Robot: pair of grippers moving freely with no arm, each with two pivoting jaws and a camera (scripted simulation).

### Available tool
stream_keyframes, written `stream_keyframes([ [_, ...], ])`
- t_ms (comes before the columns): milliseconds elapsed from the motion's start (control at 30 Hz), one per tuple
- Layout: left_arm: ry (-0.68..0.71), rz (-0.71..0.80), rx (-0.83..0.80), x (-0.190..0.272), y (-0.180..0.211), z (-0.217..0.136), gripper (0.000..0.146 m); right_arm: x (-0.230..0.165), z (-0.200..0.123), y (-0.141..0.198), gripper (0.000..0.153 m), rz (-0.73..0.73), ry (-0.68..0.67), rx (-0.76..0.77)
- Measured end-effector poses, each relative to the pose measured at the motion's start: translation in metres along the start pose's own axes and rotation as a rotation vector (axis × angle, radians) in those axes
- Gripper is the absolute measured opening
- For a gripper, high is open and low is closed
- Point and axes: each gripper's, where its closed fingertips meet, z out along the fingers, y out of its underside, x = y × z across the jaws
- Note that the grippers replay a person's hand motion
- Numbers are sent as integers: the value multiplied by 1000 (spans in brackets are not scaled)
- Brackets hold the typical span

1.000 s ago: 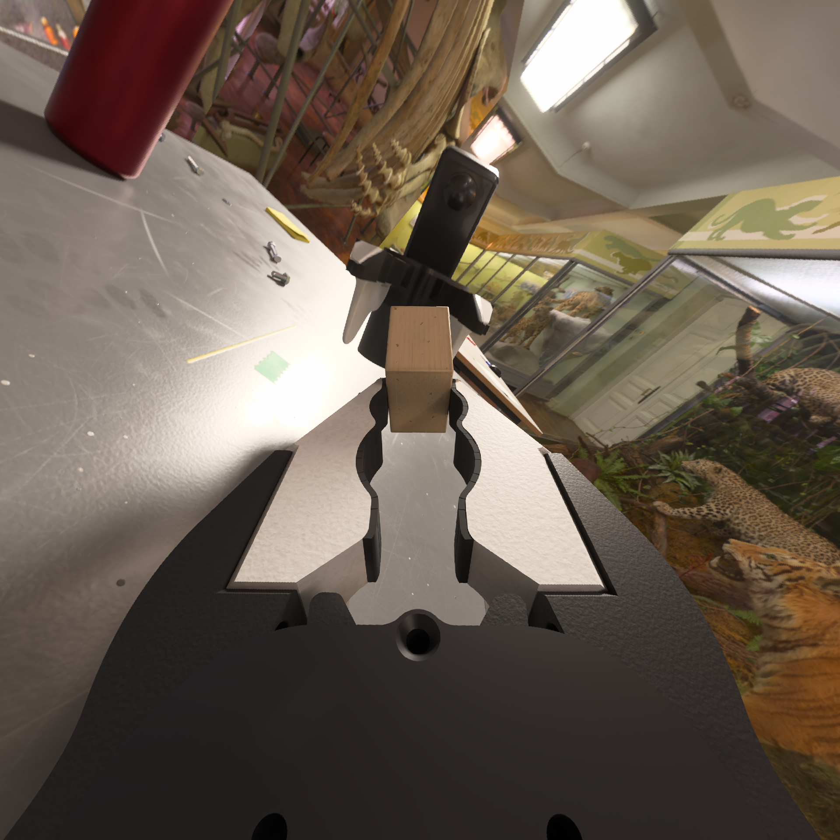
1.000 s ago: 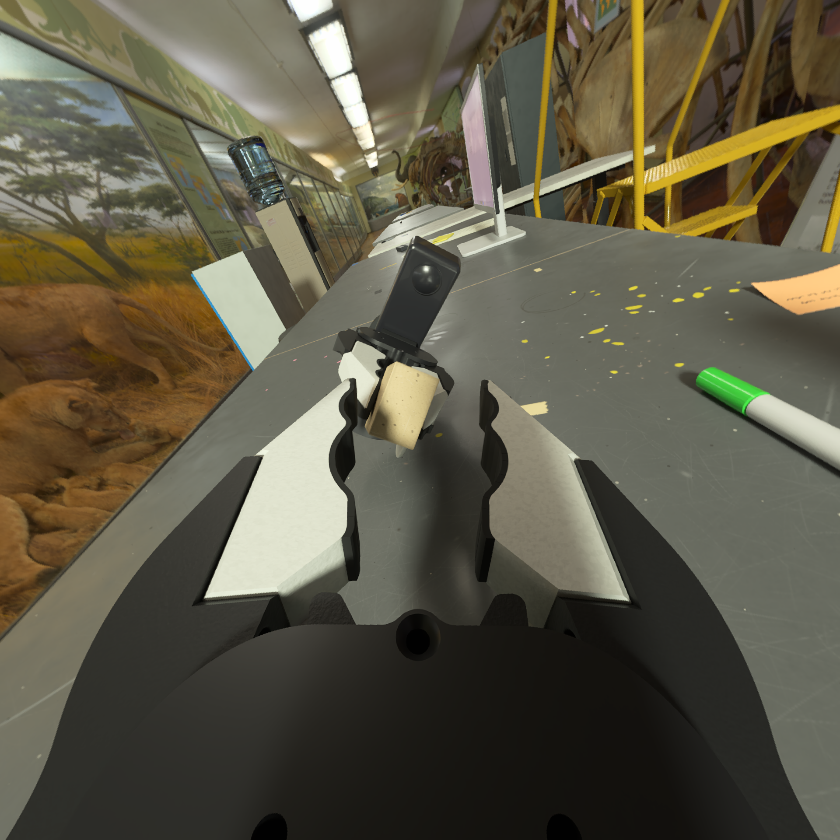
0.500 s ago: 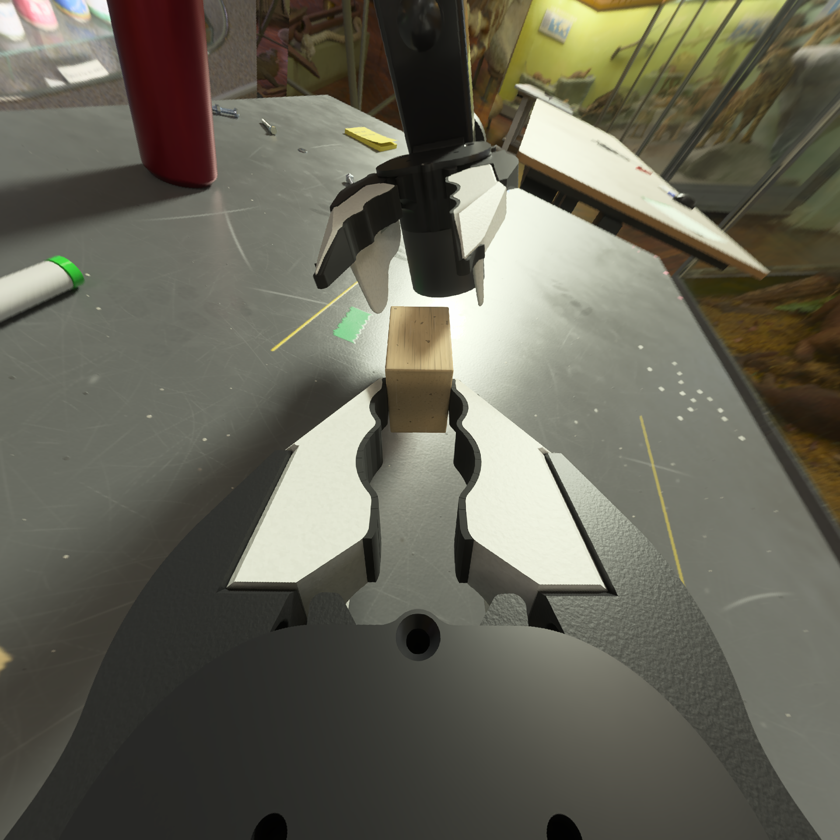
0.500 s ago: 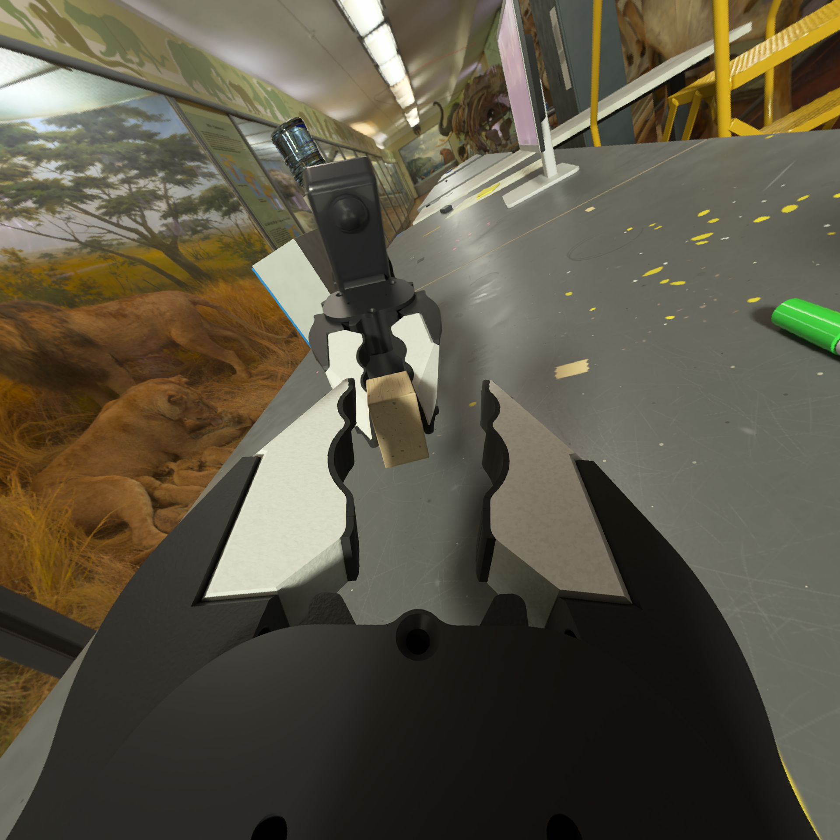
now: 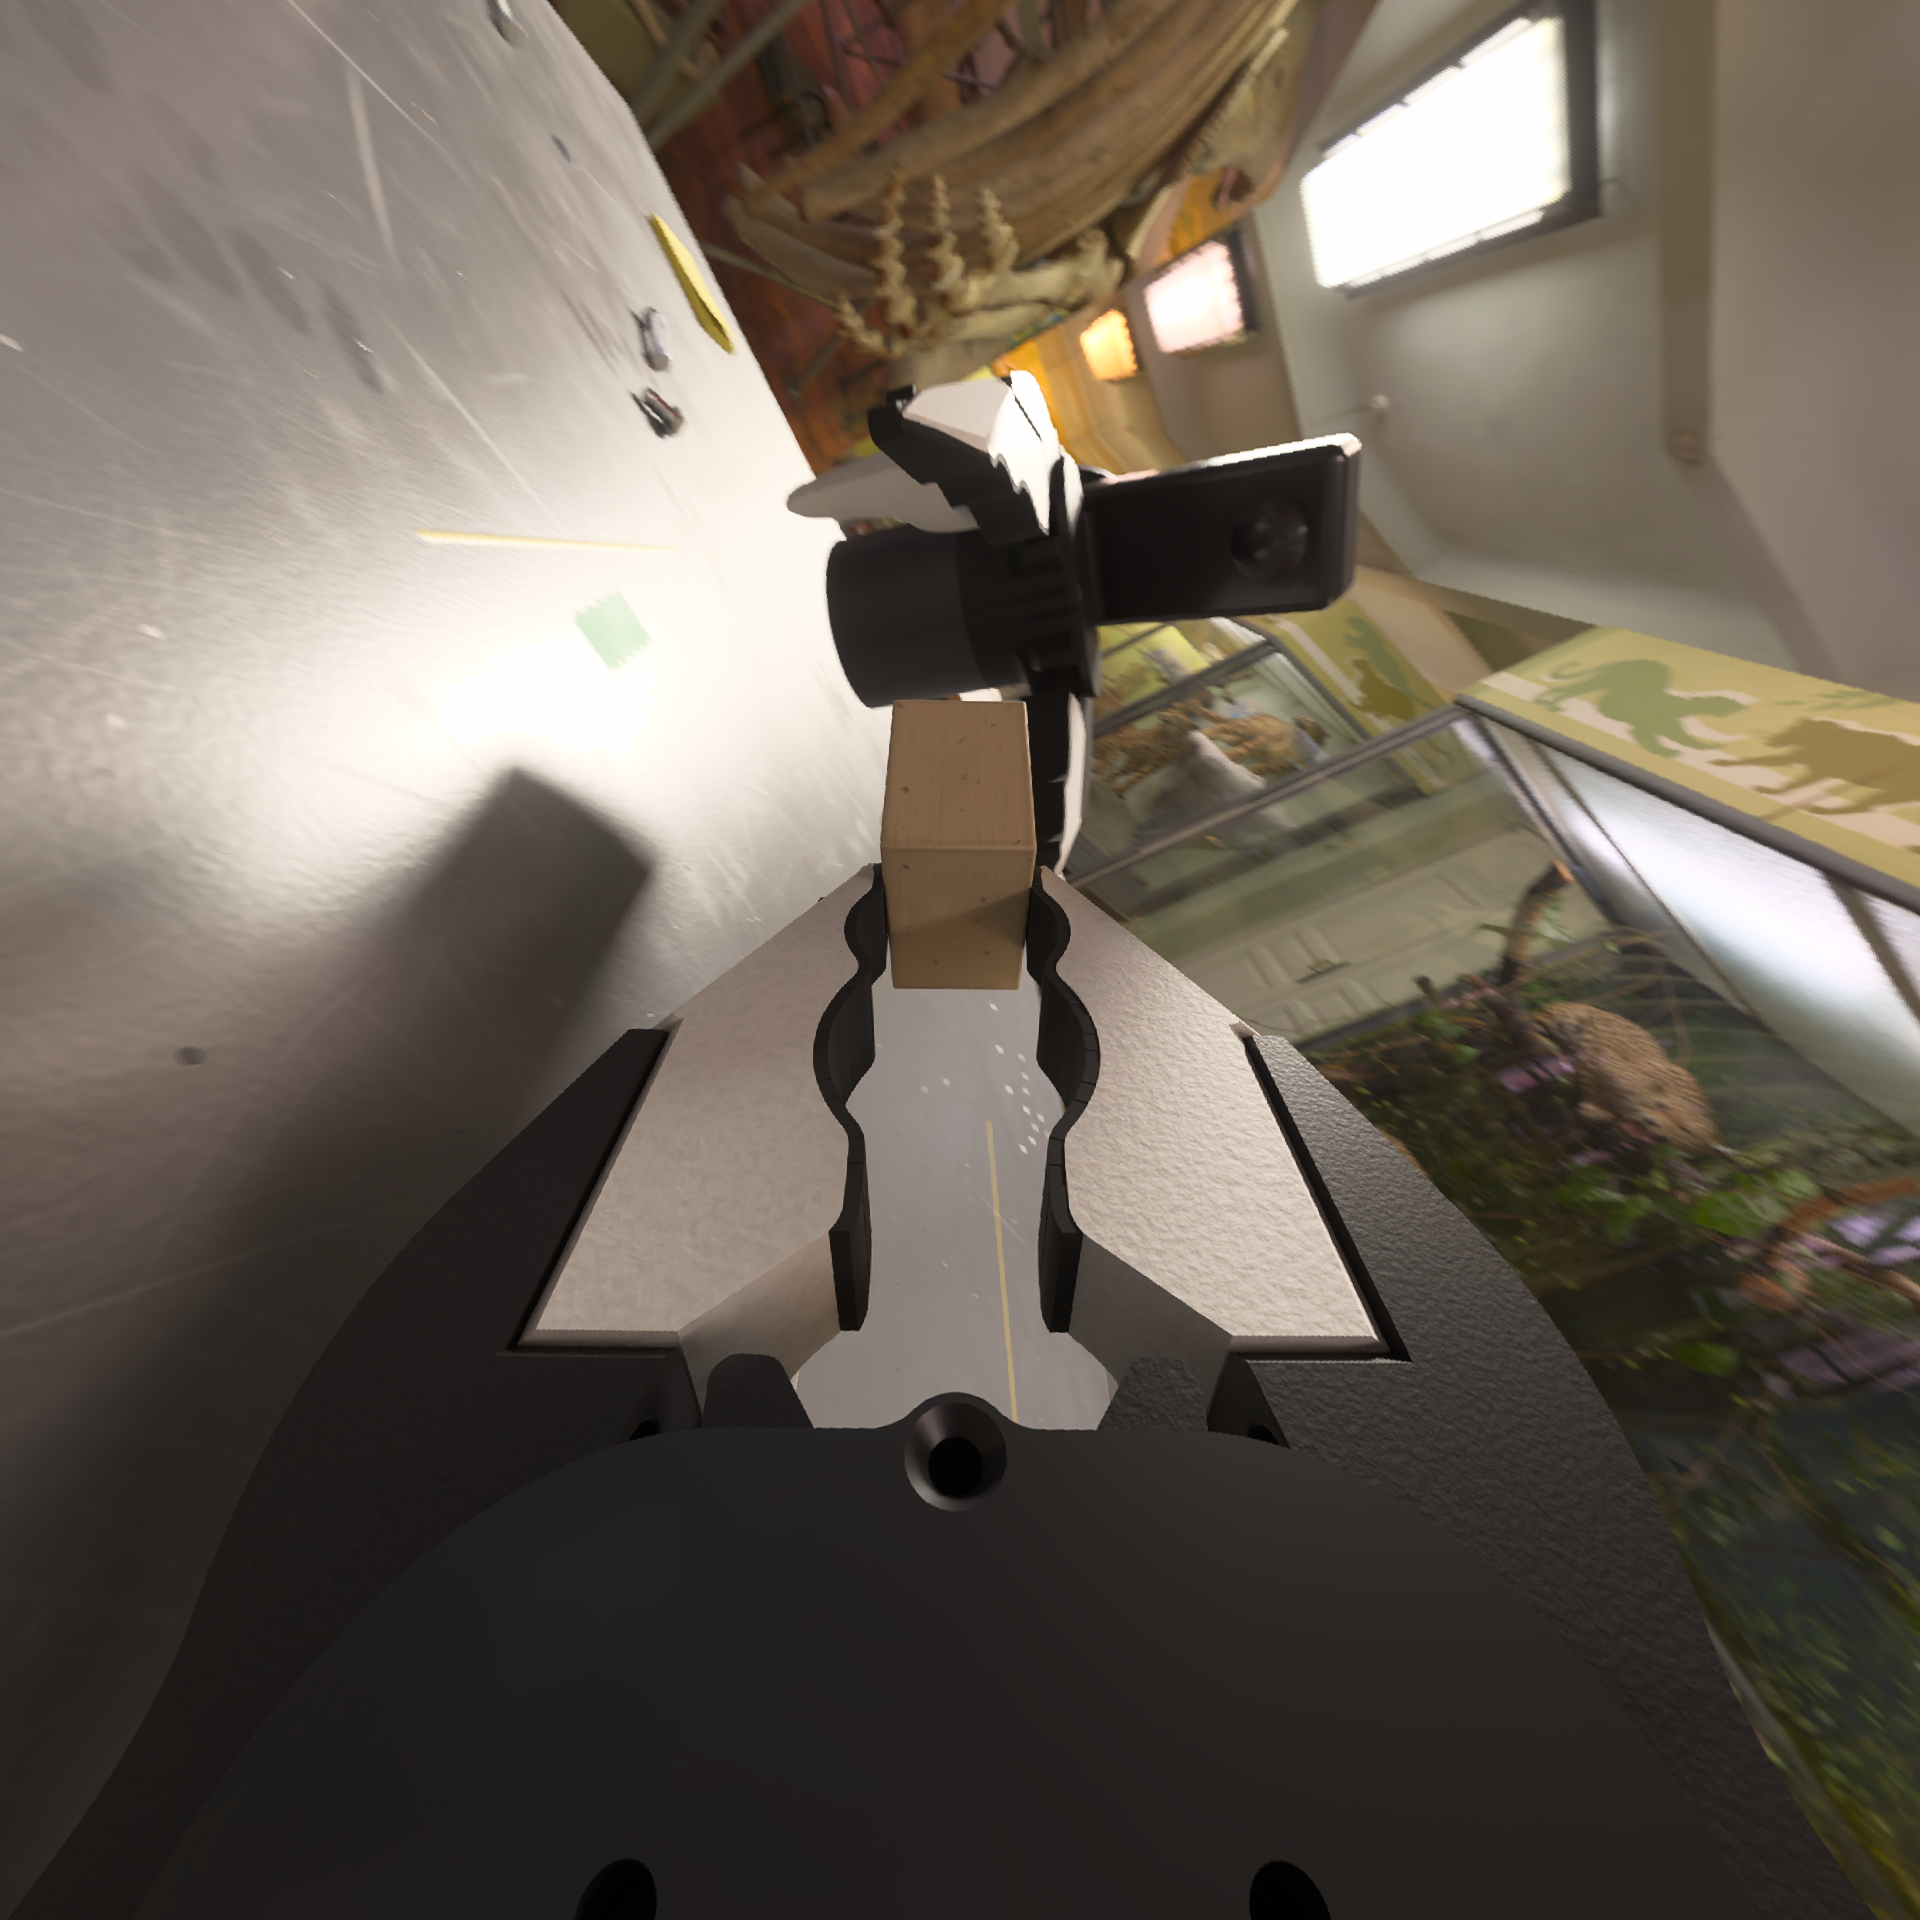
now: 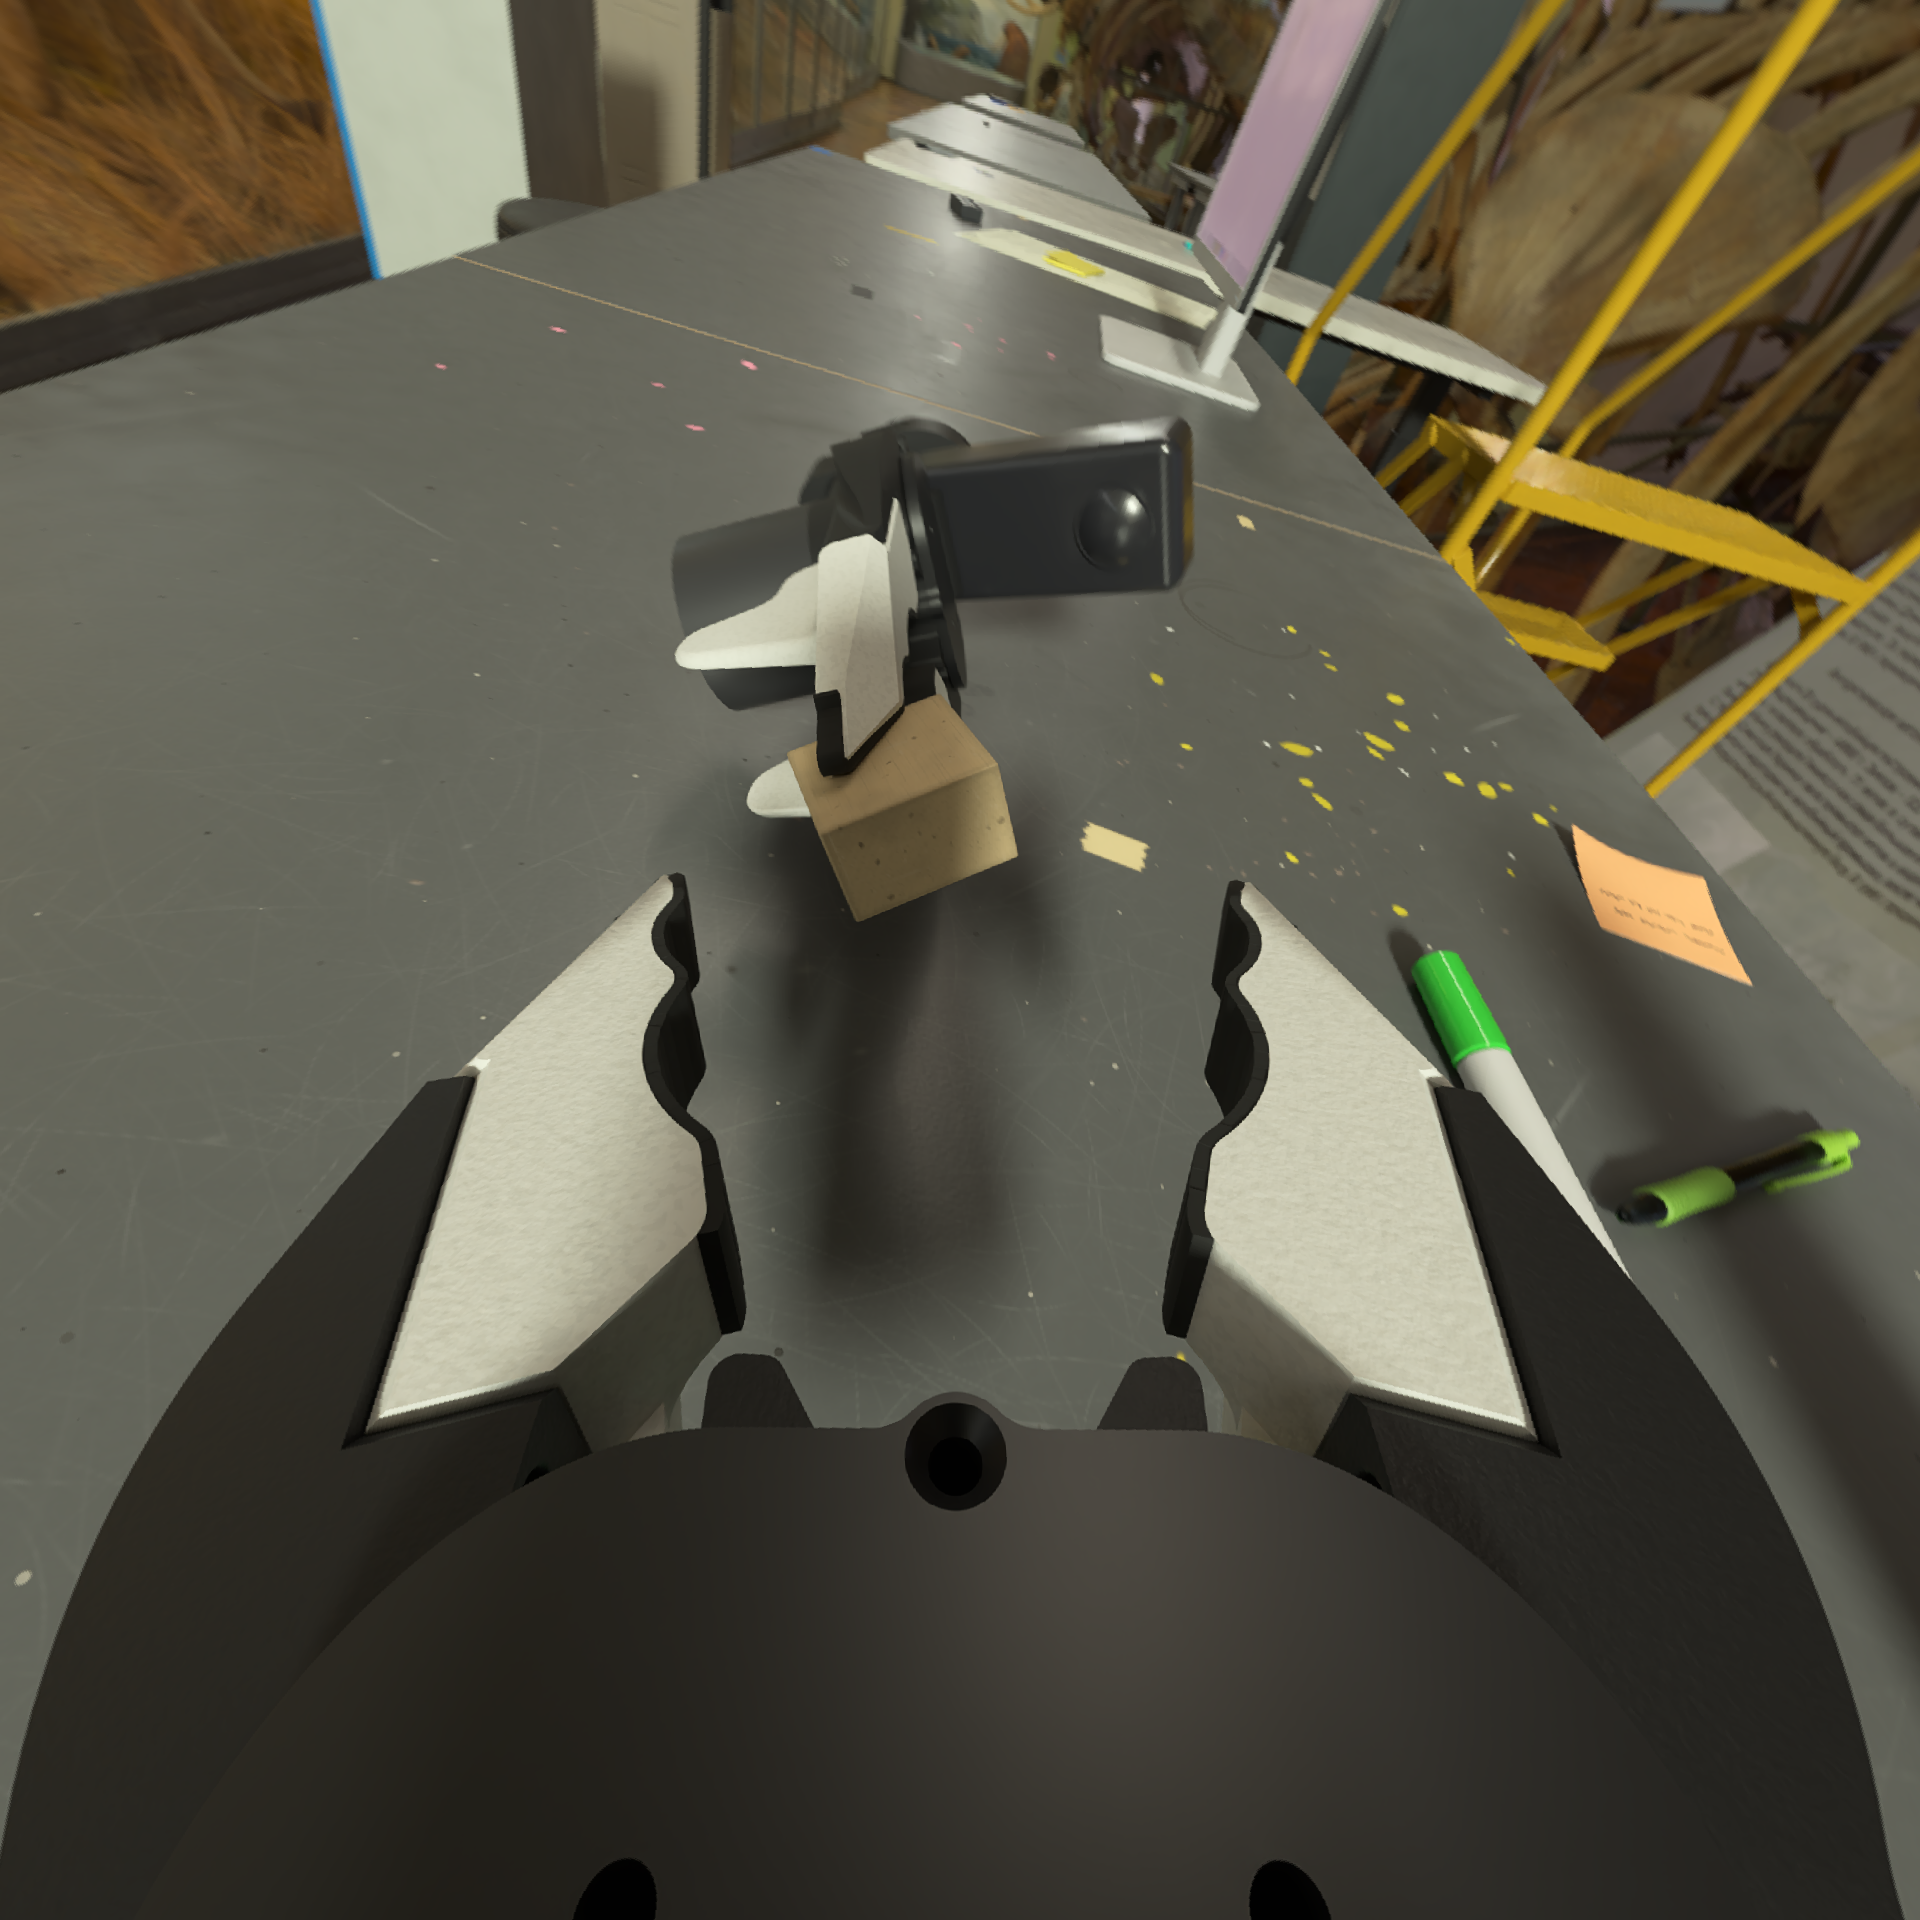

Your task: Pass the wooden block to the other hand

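Note:
The wooden block (image 5: 956,852) is a pale cube clamped between my left gripper's (image 5: 958,899) fingertips, above the grey table (image 5: 260,520). My right gripper (image 5: 992,634) shows just beyond the block, rolled on its side and open, with one finger (image 5: 1065,790) beside the block's right face. In the right wrist view my right gripper (image 6: 956,894) is open and empty. The block (image 6: 914,821) hangs just ahead of its fingertips, centred on the gap and not touching them. The left gripper (image 6: 821,784) holds the block from the far side.
A green-capped marker (image 6: 1465,1029), a green pen (image 6: 1745,1174) and an orange note (image 6: 1652,914) lie to the right, near the table edge. A monitor stand (image 6: 1184,358) stands at the back. Screws (image 5: 655,410) and a yellow note (image 5: 691,281) lie far off.
Both grippers have rolled and tilted, and each now sees the other turned sideways. The right gripper now looks down at the table from higher up. The block stays in the left gripper; the right stays open.

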Motion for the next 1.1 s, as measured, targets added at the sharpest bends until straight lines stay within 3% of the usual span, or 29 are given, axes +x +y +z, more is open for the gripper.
stream_keyframes([
  [233,93,-31,-79,9,12,6,26,-17,0,-6,104,-59,-90,28],
  [400,100,-12,-120,13,19,10,26,-23,3,-3,89,-77,-107,18],
  [500,82,-14,-115,10,18,9,26,-24,5,0,78,-77,-106,10],
  [700,-28,3,-104,-4,16,8,26,-20,6,5,78,-101,-70,-27],
  [833,-137,18,-109,-18,16,5,26,-22,9,7,78,-219,-48,-75],
  [1100,-216,40,-142,-27,22,9,26,-23,23,34,45,-483,3,-316],
])
